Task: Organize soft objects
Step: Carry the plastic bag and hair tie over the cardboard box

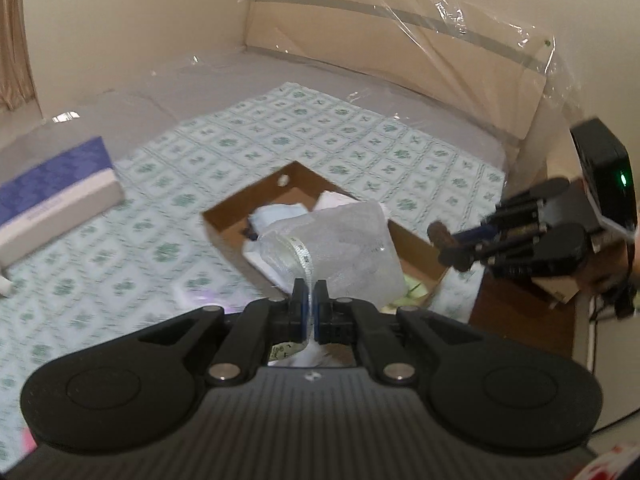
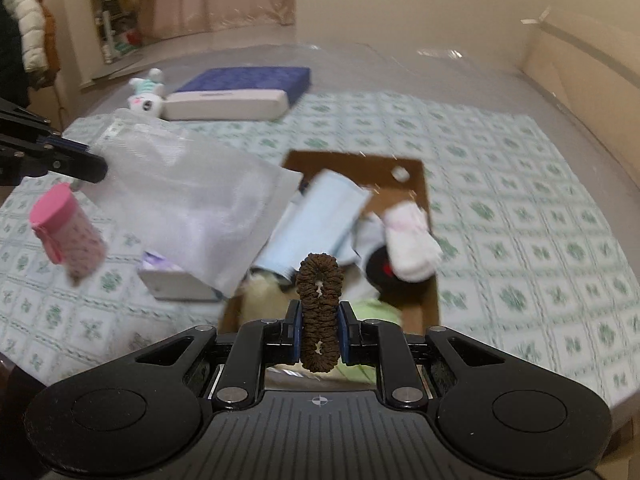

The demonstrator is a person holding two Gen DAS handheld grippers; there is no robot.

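The brown scrunchie (image 2: 320,300) stands pinched upright between the clenched jaws of the right gripper (image 2: 320,334), over the cardboard box (image 2: 424,200). The left gripper (image 1: 310,306) is clamped on a mesh pouch (image 1: 344,252) hanging ahead of it. The carrying step looks underway; next, each load needs lowering into the box before release.

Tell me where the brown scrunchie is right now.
The brown scrunchie is pinched upright in the right gripper, low centre in the right wrist view, above the cardboard box.
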